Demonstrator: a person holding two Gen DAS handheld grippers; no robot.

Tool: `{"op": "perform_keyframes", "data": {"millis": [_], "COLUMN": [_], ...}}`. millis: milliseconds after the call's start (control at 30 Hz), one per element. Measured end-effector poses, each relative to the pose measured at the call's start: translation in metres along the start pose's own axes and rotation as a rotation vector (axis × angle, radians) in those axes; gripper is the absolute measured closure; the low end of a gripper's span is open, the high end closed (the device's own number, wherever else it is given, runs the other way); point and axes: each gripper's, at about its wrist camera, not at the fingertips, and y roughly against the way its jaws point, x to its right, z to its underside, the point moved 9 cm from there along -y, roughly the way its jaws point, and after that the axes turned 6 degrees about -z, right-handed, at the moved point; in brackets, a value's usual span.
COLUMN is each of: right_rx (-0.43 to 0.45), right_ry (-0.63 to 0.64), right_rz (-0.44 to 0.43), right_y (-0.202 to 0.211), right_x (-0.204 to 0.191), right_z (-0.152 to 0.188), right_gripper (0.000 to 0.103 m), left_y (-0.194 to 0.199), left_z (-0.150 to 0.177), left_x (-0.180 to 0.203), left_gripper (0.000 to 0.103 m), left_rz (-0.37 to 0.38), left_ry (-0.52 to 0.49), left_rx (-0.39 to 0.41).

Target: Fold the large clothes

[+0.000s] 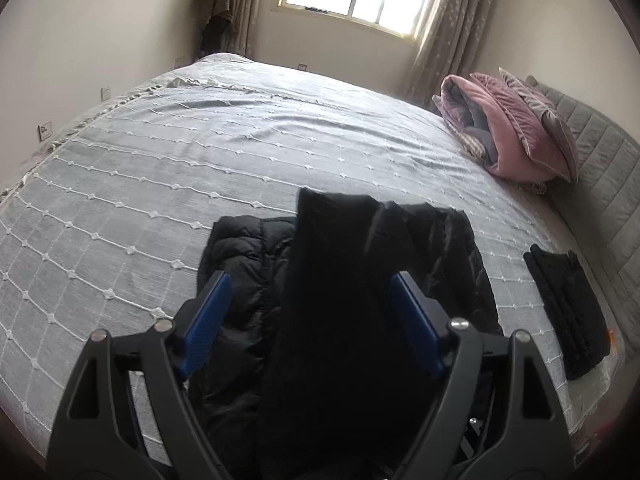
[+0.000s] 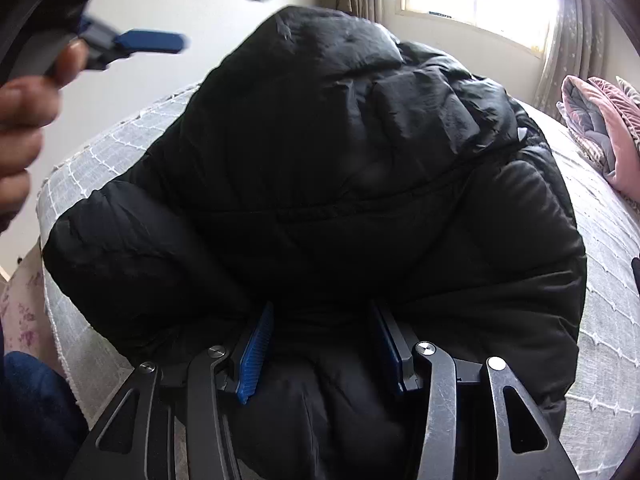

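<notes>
Black puffer jacket lies bunched on the grey bedspread, at 6 o'clock in the left wrist view. Left gripper is spread wide above it, fingers apart, grasping nothing. Right gripper clenches a thick fold of the jacket between its blue pads. Folded black garment lies at 3 o'clock; pink pillows at 2 o'clock.

We can read no text, label, brand or number in either view. A small pale mark shows on the black puffer jacket at its right side, too small for us to make out. The wall sockets at far left bear nothing we can read.
</notes>
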Motion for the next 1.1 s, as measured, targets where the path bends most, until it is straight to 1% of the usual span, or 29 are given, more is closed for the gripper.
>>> {"op": "perform_keyframes", "data": {"millis": [67,100,133,167,200,233,267,300,333,400,433,500,533,567,600,633,667,700,733,767,800,833,900,967,1033,1100], "right_rx": [-0.006,-0.006,-0.003,0.000,0.005,0.005,0.004,0.003,0.008,0.073,0.118,0.163,0.164,0.153,0.138,0.123,0.103,0.084,0.048,0.028,-0.002,-0.028,-0.098,-0.151,-0.178,-0.187], "right_ry": [0.007,0.009,0.003,-0.005,-0.019,-0.032,-0.038,-0.047,-0.065,-0.133,-0.179,-0.261,-0.297,-0.315,-0.329,-0.342,-0.366,-0.383,-0.390,-0.384,-0.370,-0.366,-0.388,-0.385,-0.364,-0.349], "right_rz": [0.006,0.007,0.001,-0.008,-0.028,-0.051,-0.069,-0.096,-0.115,-0.137,-0.151,-0.163,-0.133,-0.099,-0.085,-0.094,-0.133,-0.152,-0.140,-0.116,-0.100,-0.106,-0.132,-0.114,-0.084,-0.055], "right_y": [-0.007,-0.008,-0.007,-0.006,-0.003,0.001,0.007,0.013,0.019,0.042,0.056,0.069,0.071,0.068,0.064,0.059,0.049,0.039,0.025,0.015,0.000,-0.015,-0.045,-0.067,-0.080,-0.088], "right_x": [0.002,0.001,0.001,0.005,0.006,0.007,0.012,0.015,0.019,0.038,0.053,0.082,0.102,0.120,0.132,0.139,0.149,0.159,0.169,0.163,0.171,0.179,0.186,0.186,0.180,0.178], "right_z": [-0.002,-0.003,-0.004,-0.002,-0.003,-0.004,-0.007,-0.011,-0.015,-0.030,-0.040,-0.055,-0.063,-0.071,-0.078,-0.086,-0.098,-0.104,-0.115,-0.103,-0.113,-0.121,-0.125,-0.119,-0.109,-0.104], "right_gripper": [0.053,0.053,0.053,0.052,0.052,0.052,0.052,0.053,0.053,0.053,0.053,0.053,0.053,0.053,0.053,0.053,0.054,0.055,0.055,0.055,0.055,0.055,0.055,0.055,0.055,0.055], "left_y": [-0.008,-0.018,-0.030,-0.042,-0.054,-0.061,-0.064,-0.065,-0.064,-0.063,-0.064,-0.068,-0.070,-0.072,-0.073,-0.076,-0.077,-0.079,-0.080,-0.082,-0.083,-0.084,-0.087,-0.090,-0.094,-0.097], "left_z": [0.003,0.006,0.010,0.015,0.021,0.025,0.026,0.027,0.027,0.028,0.030,0.031,0.031,0.032,0.033,0.034,0.035,0.035,0.036,0.037,0.038,0.038,0.040,0.040,0.041,0.042], "left_x": [0.007,0.007,0.003,-0.004,-0.012,-0.021,-0.026,-0.029,-0.031,-0.032,-0.033,-0.037,-0.039,-0.041,-0.040,-0.043,-0.044,-0.045,-0.045,-0.046,-0.047,-0.048,-0.049,-0.051,-0.052,-0.052], "left_gripper": [0.021,0.021,0.021,0.019,0.016,0.016,0.016,0.016,0.015,0.012,0.012,0.012,0.012,0.012,0.012,0.012,0.011,0.010,0.010,0.010,0.010,0.010,0.010,0.010,0.009,0.009], "left_rz": [-0.042,-0.107,-0.169,-0.202,-0.203,-0.183,-0.173,-0.176,-0.199,-0.233,-0.237,-0.203,-0.181,-0.160,-0.147,-0.134,-0.132,-0.132,-0.132,-0.132,-0.133,-0.132,-0.123,-0.121,-0.117,-0.116], "left_ry": [-0.043,-0.083,-0.111,-0.113,-0.088,-0.042,-0.016,-0.016,-0.047,-0.088,-0.099,-0.073,-0.051,-0.029,-0.015,0.001,0.007,0.007,0.005,0.003,0.003,0.006,0.019,0.025,0.037,0.043], "left_rx": [0.015,0.019,-0.001,-0.035,-0.074,-0.096,-0.097,-0.092,-0.078,-0.049,-0.047,-0.067,-0.081,-0.095,-0.105,-0.114,-0.116,-0.118,-0.119,-0.119,-0.121,-0.125,-0.138,-0.146,-0.155,-0.163]}}
